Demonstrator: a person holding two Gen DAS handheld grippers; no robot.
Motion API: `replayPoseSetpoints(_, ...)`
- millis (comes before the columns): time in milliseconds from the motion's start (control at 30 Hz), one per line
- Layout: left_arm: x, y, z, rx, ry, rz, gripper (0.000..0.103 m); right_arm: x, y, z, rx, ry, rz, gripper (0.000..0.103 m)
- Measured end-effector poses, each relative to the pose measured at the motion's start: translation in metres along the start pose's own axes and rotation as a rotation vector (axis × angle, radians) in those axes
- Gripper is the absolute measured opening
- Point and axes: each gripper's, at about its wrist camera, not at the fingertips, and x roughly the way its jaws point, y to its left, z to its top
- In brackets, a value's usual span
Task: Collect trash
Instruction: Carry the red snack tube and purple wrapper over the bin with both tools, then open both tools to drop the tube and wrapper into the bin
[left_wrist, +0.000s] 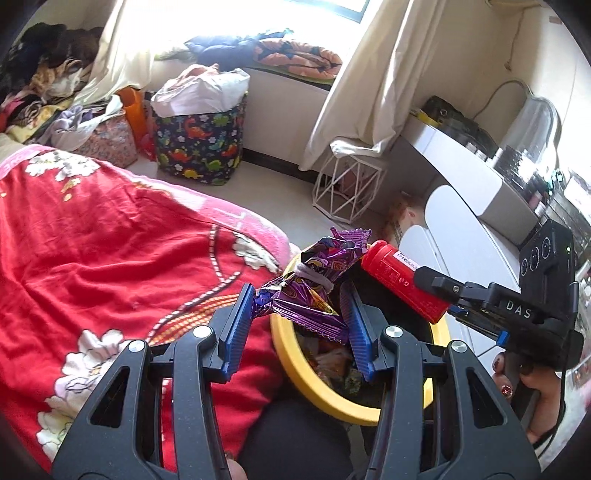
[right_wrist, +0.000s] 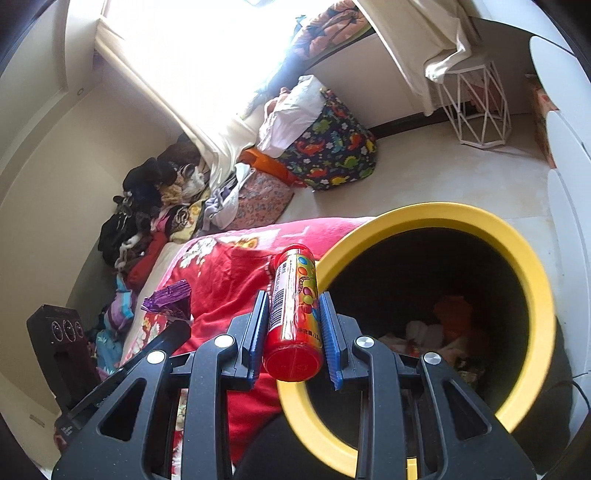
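Beside a bed with a red blanket (left_wrist: 110, 236), the left claw (left_wrist: 303, 314) grips a crinkled purple snack wrapper (left_wrist: 314, 284) and the right claw (right_wrist: 295, 325) clamps a red candy tube (right_wrist: 295, 314), both poised at the rim of a yellow-rimmed bin (right_wrist: 524, 266), seemingly ready for dropping in.
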Motion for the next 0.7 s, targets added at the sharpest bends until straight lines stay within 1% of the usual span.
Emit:
replayPoseSetpoints(433, 0.028, -0.036, -0.002, 0.061, 0.051, -0.026, 0.040, -0.023, -0.043, -0.006, 0.063, -0.013, -0.077, 0.027)
replayPoseSetpoints(700, 0.051, -0.056, -0.006, 0.100, 0.100, -0.039, 0.040, -0.027, -0.063, -0.009, 0.097, 0.004, -0.088, 0.027)
